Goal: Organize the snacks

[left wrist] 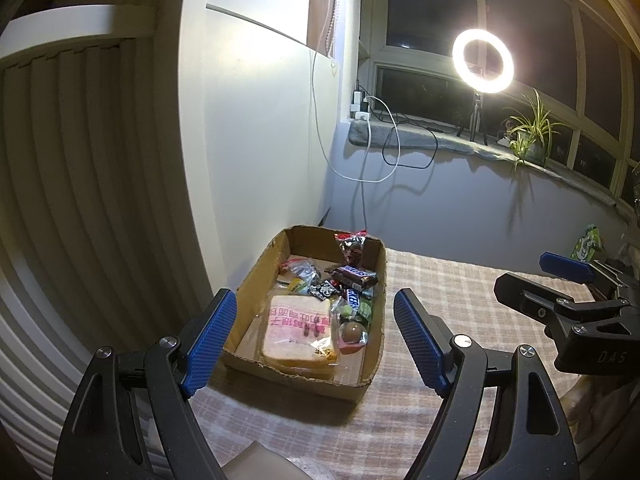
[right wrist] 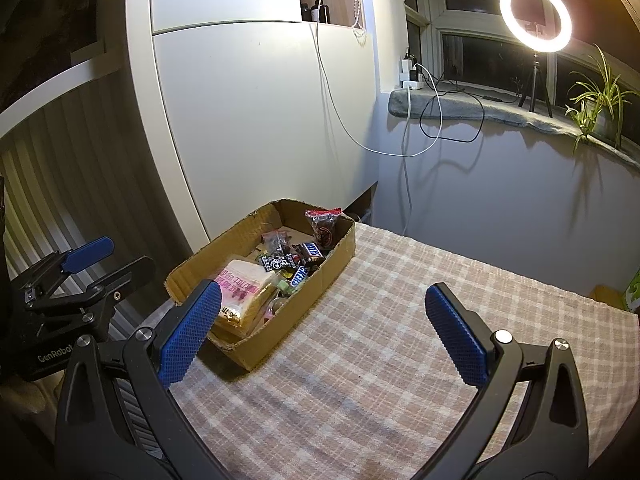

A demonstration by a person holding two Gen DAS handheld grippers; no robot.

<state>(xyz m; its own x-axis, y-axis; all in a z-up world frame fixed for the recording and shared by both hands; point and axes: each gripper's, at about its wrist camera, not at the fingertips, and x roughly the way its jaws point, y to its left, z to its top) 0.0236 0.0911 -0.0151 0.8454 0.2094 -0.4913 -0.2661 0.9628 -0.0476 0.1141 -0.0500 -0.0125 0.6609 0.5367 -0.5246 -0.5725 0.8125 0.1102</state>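
Note:
An open cardboard box [left wrist: 248,280] [right wrist: 328,276] sits on the plaid-clothed table against a white cabinet. Inside it lie a wrapped bread slice with pink print [left wrist: 296,332] [right wrist: 244,292], a Snickers bar [left wrist: 354,274] [right wrist: 310,250], a red-topped bag of dark snacks [left wrist: 352,246] [right wrist: 324,224] and several small sweets. My left gripper [left wrist: 314,300] [right wrist: 116,262] hangs open just before the box's near end, holding nothing. Over the cloth to the box's right, my right gripper [right wrist: 323,290] [left wrist: 540,276] is also open and holds nothing.
The plaid cloth [left wrist: 440,280] [right wrist: 400,320] stretches right of the box. A green packet [left wrist: 586,242] [right wrist: 632,292] stands at the table's far right edge. Behind are the white cabinet [left wrist: 248,120], a sill with a lit ring light [left wrist: 458,60] [right wrist: 505,16], a plant [left wrist: 528,132] and hanging cables.

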